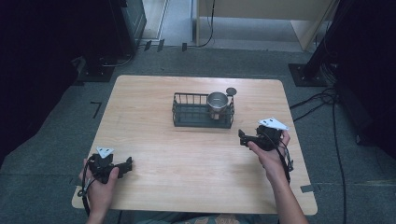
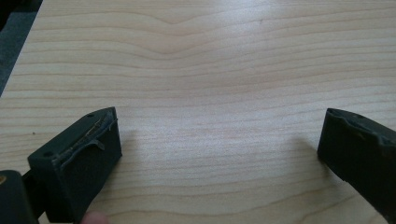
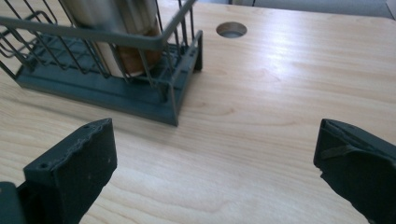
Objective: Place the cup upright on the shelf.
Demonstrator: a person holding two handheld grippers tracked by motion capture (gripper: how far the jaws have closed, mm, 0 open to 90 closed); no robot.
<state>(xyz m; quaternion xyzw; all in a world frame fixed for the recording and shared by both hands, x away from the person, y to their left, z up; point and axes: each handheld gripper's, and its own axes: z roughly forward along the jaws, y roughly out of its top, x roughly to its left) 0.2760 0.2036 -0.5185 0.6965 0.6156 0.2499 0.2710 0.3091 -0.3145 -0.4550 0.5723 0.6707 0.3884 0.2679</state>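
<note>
The steel cup (image 1: 217, 104) stands upright in the right end of the dark wire basket (image 1: 187, 116), which sits past the middle of the wooden table (image 1: 163, 158); a round hole (image 1: 231, 91) in the tabletop lies just beyond the basket's far right corner. The right gripper (image 1: 244, 137) is held near the basket's right end, jaws spread wide and holding nothing, aimed toward the basket and cup; the left gripper (image 1: 125, 164) rests low at the near left edge, well apart from the work, jaws likewise spread and empty. Judgement: the step in hand is the approach to the cup; the next move calls for raising the right gripper above the basket wall, closing on the cup's rim or side, and lifting straight up clear of the wires.
</note>
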